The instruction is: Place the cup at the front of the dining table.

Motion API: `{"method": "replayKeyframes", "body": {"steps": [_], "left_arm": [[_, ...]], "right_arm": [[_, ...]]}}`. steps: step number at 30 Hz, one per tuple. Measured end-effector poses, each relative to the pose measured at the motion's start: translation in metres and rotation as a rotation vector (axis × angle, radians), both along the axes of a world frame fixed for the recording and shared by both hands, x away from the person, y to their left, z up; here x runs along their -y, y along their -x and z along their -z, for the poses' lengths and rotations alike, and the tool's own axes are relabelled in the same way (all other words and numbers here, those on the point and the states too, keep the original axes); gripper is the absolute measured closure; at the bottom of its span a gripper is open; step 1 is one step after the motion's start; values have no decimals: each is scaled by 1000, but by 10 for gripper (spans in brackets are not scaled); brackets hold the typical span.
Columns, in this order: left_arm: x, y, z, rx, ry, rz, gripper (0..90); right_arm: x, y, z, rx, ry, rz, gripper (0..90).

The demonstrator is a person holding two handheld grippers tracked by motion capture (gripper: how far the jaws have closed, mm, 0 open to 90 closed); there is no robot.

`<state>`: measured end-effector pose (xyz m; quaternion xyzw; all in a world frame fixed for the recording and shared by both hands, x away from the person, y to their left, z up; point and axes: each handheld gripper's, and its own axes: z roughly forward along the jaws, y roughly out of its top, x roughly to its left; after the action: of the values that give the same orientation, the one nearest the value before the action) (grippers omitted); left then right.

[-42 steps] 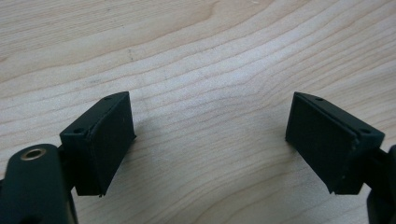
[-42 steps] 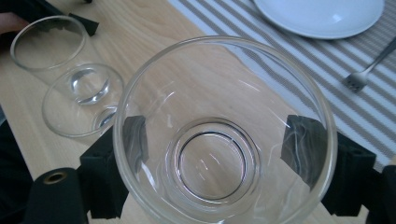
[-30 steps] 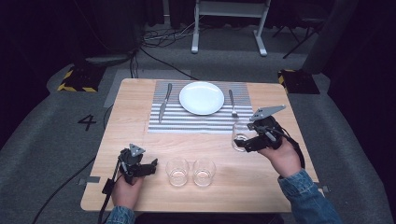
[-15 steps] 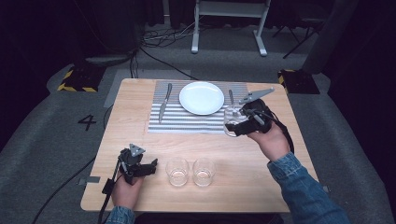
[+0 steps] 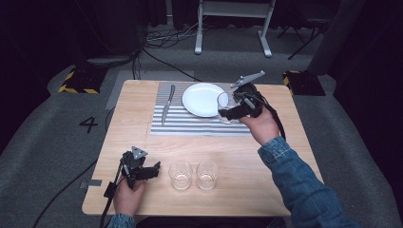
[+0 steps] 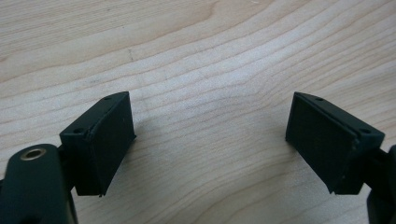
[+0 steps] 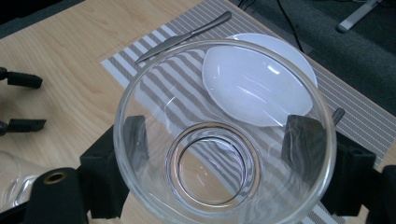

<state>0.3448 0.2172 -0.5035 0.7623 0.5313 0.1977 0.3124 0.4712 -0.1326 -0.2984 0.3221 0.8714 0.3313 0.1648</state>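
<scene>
Resting on bare table (image 5: 142, 133) near the front left edge: left gripper (image 5: 151, 171), jaws wide apart, nothing between them. Standing just right of it, two glasses (image 5: 194, 174), untouched. Farther back, knife (image 5: 167, 102) and plate (image 5: 202, 99) on striped mat (image 5: 190, 124). Carrying third glass (image 7: 224, 135) over mat beside plate: right gripper (image 7: 219, 154), jaws clamped on its walls. Risk: smooth glass slipping from the pads, or knocking the plate rim on lowering.
</scene>
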Motion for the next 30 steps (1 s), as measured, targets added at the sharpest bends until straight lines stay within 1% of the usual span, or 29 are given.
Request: {"method": "replayKeyframes", "body": {"steps": [5,7,8,13,14,15,16,17,18,19,22,26,28,30], "left_arm": [[0,0,0,-1,0,-1,156],[0,0,0,1,-1,-2,156],[0,0,0,1,-1,-1,156],[0,-1,0,1,-3,-5,156],[0,-1,0,1,-3,-5,156],[1,-1,0,-3,1,-7,156],[1,-1,0,-1,1,-9,156],[1,-1,0,0,2,-9,156],[1,-1,0,0,3,-9,156],[1,-1,0,0,2,-9,156],[1,-1,0,0,2,-9,156],[1,-1,0,-2,2,-9,156],[1,-1,0,-1,2,-9,156],[1,-1,0,0,3,-9,156]], "right_arm": [[-13,-15,2,-2,-10,8,202],[-17,-20,2,1,-2,10,202],[-22,-22,3,-2,-10,13,202],[-37,-33,4,18,2,10,202],[-37,-33,4,18,2,10,202],[-45,-37,6,18,-2,10,202],[-48,-39,7,20,-7,5,202],[-54,-40,8,7,-30,17,202],[-58,-42,9,11,-24,15,202],[-59,-45,10,23,-5,2,202],[-74,-51,15,22,1,-5,202],[-93,-59,21,3,0,-7,202],[-100,-62,25,0,3,-12,202],[-110,-67,32,-9,3,-20,202]]}}
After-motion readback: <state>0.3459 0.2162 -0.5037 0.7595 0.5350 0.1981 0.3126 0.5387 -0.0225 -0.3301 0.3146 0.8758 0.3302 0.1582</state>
